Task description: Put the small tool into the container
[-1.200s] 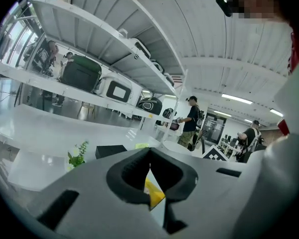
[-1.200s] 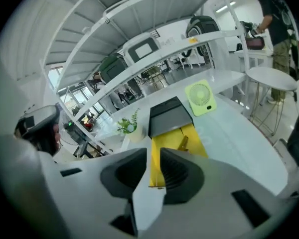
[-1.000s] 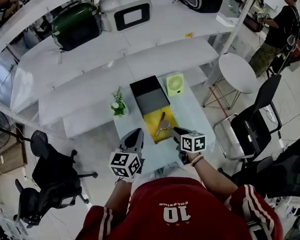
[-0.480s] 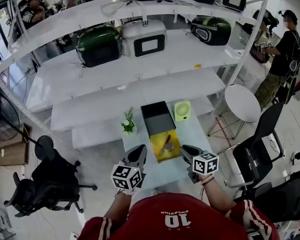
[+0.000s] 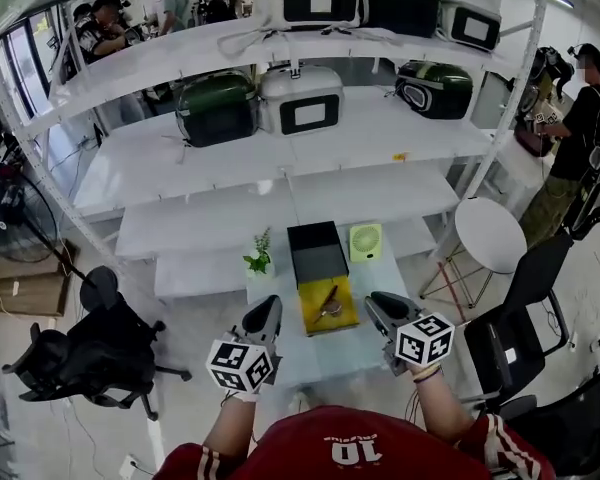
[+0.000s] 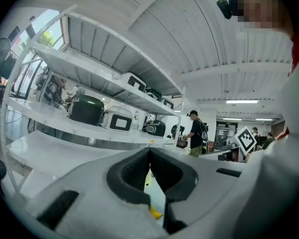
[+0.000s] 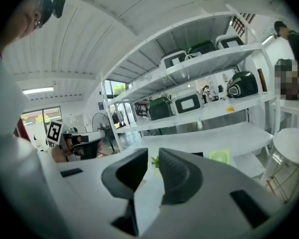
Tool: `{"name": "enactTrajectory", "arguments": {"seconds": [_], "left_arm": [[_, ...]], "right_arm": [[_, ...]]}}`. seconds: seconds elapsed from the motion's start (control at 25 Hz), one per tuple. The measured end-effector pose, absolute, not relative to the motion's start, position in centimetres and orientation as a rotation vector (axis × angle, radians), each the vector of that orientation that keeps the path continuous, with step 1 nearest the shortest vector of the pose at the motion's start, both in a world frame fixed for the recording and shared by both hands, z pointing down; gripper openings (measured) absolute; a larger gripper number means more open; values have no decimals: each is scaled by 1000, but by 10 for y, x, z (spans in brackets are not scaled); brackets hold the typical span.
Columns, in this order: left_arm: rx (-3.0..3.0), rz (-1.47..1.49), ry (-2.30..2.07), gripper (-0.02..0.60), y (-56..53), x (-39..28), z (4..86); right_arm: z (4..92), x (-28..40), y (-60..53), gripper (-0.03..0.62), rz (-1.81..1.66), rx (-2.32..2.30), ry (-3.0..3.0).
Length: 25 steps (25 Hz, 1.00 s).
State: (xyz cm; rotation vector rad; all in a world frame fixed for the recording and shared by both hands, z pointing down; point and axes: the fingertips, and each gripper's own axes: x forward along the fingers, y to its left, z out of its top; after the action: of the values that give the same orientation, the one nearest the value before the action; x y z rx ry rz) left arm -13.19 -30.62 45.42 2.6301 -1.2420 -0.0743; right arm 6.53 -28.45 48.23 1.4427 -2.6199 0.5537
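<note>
I hold both forearms out side by side. My left gripper's [image 5: 268,302] jaw tips touch, nothing between; my right gripper's [image 5: 376,299] stand slightly apart, empty.

Left claw [image 6: 149,153]: smooth matt grey plastic shell; pads [image 6: 127,176] dark, rough, foam-like. Right claw [image 7: 154,166]: same matt grey plastic, same dark grainy lining. Table [image 5: 325,353]: pale, smooth, faint sheen. Small tool [image 5: 327,303]: dark handle, metal glint at one end. Tray [image 5: 345,318] under it: yellow, smooth, material unclear. Container [image 5: 316,253]: black, matt. Fan [image 5: 365,241]: pale green plastic. Shelves [image 5: 280,138]: white, smooth. Casings [image 5: 217,108] on shelves: glossy green, glossy white.
</note>
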Motion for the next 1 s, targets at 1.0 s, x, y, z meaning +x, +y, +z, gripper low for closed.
{"name": "enactTrajectory", "arguments": {"seconds": [1.0], "left_arm": [[2709,-235,-1539,-2,-97,-76,364]], "right_arm": [[365,134,-128,49,172,1408,-2896]]}}
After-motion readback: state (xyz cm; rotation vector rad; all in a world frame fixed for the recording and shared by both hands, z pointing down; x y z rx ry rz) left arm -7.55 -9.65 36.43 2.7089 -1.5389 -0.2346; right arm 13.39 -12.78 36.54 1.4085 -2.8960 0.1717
